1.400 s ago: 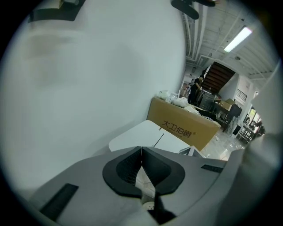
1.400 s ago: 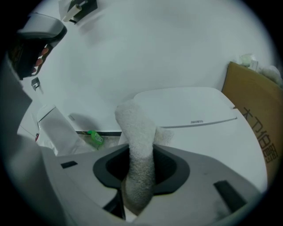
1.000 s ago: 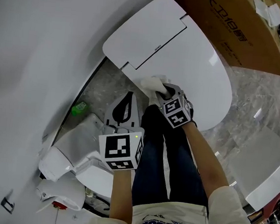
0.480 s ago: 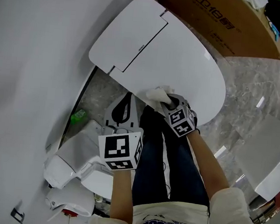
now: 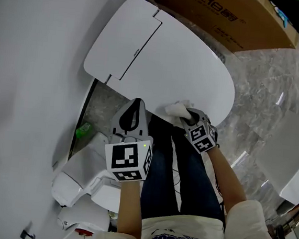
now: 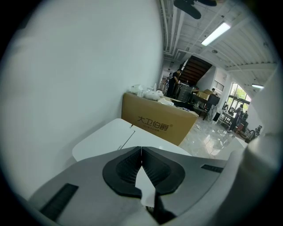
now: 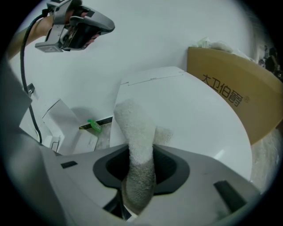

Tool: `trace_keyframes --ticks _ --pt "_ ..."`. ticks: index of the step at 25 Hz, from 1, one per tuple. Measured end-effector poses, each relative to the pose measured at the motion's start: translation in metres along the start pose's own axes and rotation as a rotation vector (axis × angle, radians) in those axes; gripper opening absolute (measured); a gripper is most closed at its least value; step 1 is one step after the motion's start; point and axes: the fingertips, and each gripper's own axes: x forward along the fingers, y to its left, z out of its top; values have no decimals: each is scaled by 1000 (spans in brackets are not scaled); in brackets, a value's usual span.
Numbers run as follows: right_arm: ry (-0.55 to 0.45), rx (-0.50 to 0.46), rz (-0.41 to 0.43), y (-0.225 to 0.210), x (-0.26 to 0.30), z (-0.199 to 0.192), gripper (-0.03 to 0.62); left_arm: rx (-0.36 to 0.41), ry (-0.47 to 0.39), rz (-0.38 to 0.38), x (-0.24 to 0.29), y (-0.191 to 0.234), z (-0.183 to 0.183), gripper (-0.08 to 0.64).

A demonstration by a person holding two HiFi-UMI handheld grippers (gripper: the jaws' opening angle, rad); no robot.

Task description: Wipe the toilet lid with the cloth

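Closest in, the left gripper [image 5: 135,107] is clenched shut on nothing, tips pressed together, right by the near edge of the glossy white oval toilet lid [image 5: 165,60]. Just past that, the right gripper [image 5: 188,115] is pinching a fluffy white cloth [image 5: 174,109] that's lying on the lid's near rim. Beyond the lid there's a big brown cardboard box [image 5: 228,16] on the grey marble-look floor [image 5: 269,75].

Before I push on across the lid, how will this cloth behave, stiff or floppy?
Likely floppy: the cloth bunches in soft folds where the right hand-held gripper pinches it, so it should fold rather than push stiffly. Its fluffy pile probably drags a little on the glossy toilet lid. It looks light, so it may crumple further.
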Motion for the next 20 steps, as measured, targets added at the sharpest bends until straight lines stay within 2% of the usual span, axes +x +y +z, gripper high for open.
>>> trace_keyframes --ticks 13,20 --pt "84 43 -39 -37 -53 -94 120 61 16 -50 12 -36 5 5" --pt "109 86 -61 -46 -61 -112 120 76 19 -65 15 -47 6 5"
